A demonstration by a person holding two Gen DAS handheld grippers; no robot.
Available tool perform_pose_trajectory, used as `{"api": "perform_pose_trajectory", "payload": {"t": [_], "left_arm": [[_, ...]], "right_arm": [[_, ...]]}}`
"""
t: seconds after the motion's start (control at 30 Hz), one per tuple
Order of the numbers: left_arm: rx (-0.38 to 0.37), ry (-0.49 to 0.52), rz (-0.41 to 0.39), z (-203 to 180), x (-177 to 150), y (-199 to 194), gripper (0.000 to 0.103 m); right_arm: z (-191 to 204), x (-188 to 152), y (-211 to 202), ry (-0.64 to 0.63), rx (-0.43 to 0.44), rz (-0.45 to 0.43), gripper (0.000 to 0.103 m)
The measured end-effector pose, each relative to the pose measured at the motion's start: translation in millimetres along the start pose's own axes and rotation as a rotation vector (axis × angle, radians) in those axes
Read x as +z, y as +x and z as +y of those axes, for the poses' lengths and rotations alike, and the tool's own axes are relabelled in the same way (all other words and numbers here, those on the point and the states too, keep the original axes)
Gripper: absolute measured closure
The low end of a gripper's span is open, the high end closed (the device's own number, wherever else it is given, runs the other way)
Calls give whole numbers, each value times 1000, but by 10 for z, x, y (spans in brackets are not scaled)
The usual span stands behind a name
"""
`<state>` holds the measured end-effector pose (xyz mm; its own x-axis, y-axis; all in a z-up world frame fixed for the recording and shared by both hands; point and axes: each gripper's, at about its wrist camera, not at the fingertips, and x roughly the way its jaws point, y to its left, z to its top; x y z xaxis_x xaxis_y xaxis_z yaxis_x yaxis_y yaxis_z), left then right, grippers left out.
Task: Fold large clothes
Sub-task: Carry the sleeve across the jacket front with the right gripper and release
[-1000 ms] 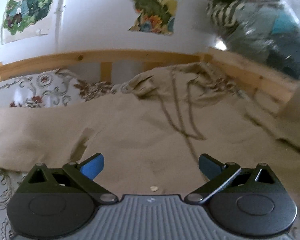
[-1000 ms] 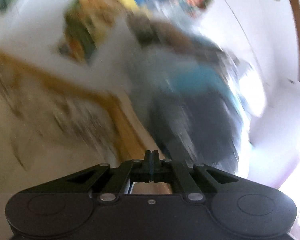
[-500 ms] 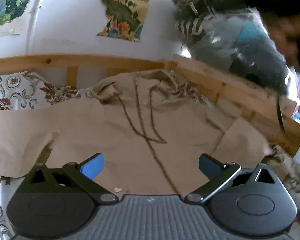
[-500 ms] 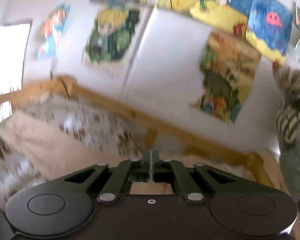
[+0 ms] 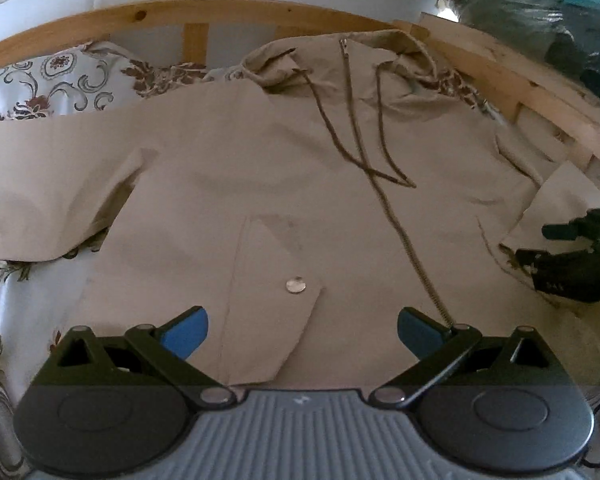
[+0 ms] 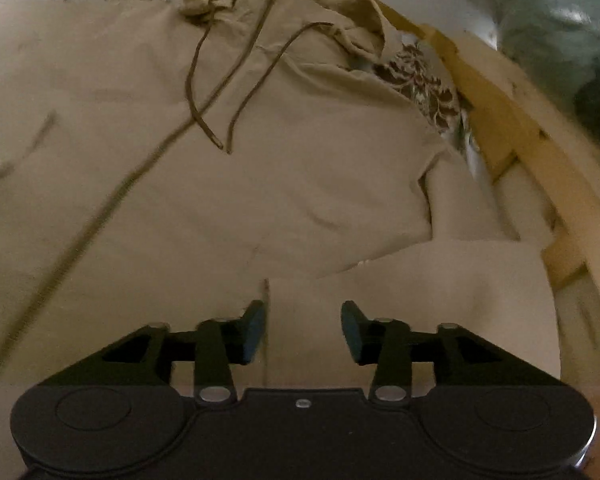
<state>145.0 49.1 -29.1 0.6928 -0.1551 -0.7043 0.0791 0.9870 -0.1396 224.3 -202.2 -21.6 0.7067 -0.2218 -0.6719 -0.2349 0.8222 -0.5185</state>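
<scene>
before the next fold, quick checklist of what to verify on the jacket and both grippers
1. Jacket spread flat on the bed: ok.
2. Zipper closed: ok as far as seen.
3. Left gripper open, nothing between its fingers: ok.
4. Right gripper jaws opening over the sleeve, not gripping yet: ok.
5. Left sleeve laid out to the side, not folded in: not ok.
6. Drawcords tucked away: not ok, loose on the chest.

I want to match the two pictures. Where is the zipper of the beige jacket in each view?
Left wrist: the zipper runs from the collar, top centre, down to the right finger.
Right wrist: the zipper runs from top centre diagonally down to the left edge.
Shared landmark: the two dark drawstrings crossing it.
</scene>
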Motion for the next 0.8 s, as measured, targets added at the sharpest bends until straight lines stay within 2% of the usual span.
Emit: {"api": "perform_pose_trajectory", "payload": {"t": [0.07,0.1,0.17,0.23,0.3,0.47,0.53,0.57,0.6,0.63,0.7,0.8], "left_arm": [[3,-1,3,-9,-3,14,1],[2,-1,4,-10,0,21,1],[2,-5,2,-10,8,23,1],[-1,-8,0,-15,10,14,1],[-3,-6,1,-18,26,23,1],[-11,4,-5,-37,28,11,1],[-8,17,-5,-59,17,7,1],[-7,22,-5,-69,14,3,1],[-7,24,-6,-75,14,0,1],[-7,24,-8,-78,17,-5,1],[-9,23,-12,-80,23,-12,1],[-10,21,-19,-80,33,-12,1]], "right_arm": [[-3,-62,76,41,24,13,58],[-7,-122,102,70,52,20,68],[-22,-146,83,105,82,18,71],[2,-121,72,87,88,2,67],[-25,-96,61,103,99,-6,55],[-39,-83,156,160,142,24,52],[-95,-98,193,231,157,22,54],[-125,-100,196,271,159,17,71],[-148,-95,210,300,149,27,96],[-191,-101,214,339,164,25,96],[-278,-131,168,407,176,3,103],[-374,-83,-57,450,175,-84,103]]}}
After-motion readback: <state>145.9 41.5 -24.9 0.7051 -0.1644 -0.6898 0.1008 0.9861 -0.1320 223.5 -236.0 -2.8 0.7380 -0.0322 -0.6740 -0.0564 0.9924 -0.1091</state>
